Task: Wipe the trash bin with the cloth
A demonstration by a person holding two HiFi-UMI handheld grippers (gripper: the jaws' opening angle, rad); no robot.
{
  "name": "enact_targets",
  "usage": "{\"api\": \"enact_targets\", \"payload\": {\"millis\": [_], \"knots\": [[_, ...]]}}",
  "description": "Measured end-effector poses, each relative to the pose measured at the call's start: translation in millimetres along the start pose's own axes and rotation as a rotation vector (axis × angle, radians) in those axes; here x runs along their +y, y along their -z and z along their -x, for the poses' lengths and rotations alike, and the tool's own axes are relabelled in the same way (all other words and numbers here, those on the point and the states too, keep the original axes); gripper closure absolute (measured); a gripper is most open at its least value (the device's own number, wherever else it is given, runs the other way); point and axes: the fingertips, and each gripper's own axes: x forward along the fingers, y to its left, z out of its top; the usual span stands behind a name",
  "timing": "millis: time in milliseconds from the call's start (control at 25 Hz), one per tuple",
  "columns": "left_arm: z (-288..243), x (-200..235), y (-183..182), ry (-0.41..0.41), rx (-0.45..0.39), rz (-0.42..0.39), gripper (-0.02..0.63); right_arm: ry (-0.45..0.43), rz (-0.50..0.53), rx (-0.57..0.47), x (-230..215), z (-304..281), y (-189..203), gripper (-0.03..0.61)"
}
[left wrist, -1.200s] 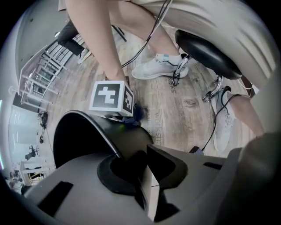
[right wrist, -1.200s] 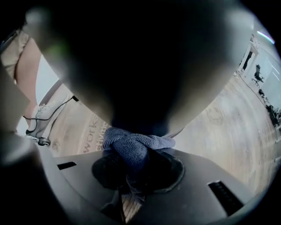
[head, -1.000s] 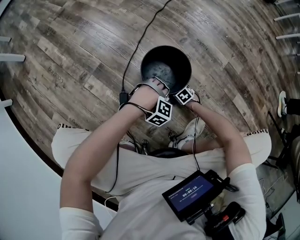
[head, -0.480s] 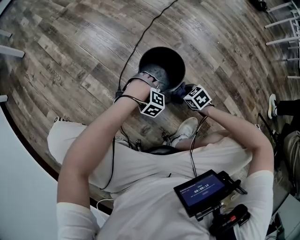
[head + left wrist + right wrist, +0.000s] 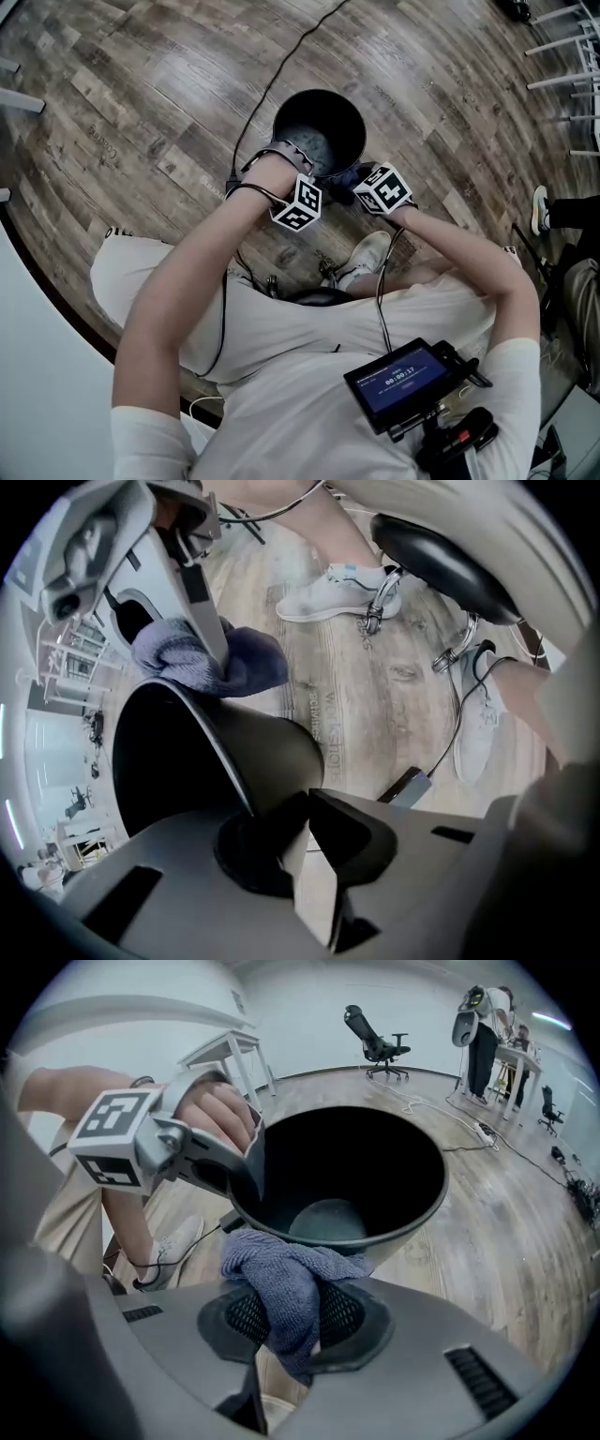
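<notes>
The bin [image 5: 291, 117] is being steadied by the left gripper [image 5: 298, 813], jaws just closed on its near rim, while the cloth [image 5: 291, 1283], clamped in the right gripper [image 5: 295, 1324], is being held at that rim for wiping.

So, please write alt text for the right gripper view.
The right hand-held gripper holds a blue-grey cloth at the near rim of a black trash bin. The left hand-held gripper, jaws just closed, pinches the rim at left.
</notes>
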Motion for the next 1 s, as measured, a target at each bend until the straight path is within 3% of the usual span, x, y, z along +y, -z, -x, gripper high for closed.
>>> {"api": "enact_targets", "payload": {"millis": [360,680,880,1000], "knots": [[-1,0,-2,0.010,-0.027,-0.024,0.557,0.043,0.030,0.065,-25,-76,39,0.483],[-2,6,-3,0.010,-0.050,-0.034,0.557,0.096,-0.015,0.128,-49,-147,76,0.483],[-2,11,-4,0.014,-0.065,-0.031,0.557,0.202,-0.070,0.069,-61,-172,87,0.483],[-3,11,-3,0.011,-0.063,-0.026,0.558,0.181,-0.075,0.070,-62,-173,87,0.483]]}}
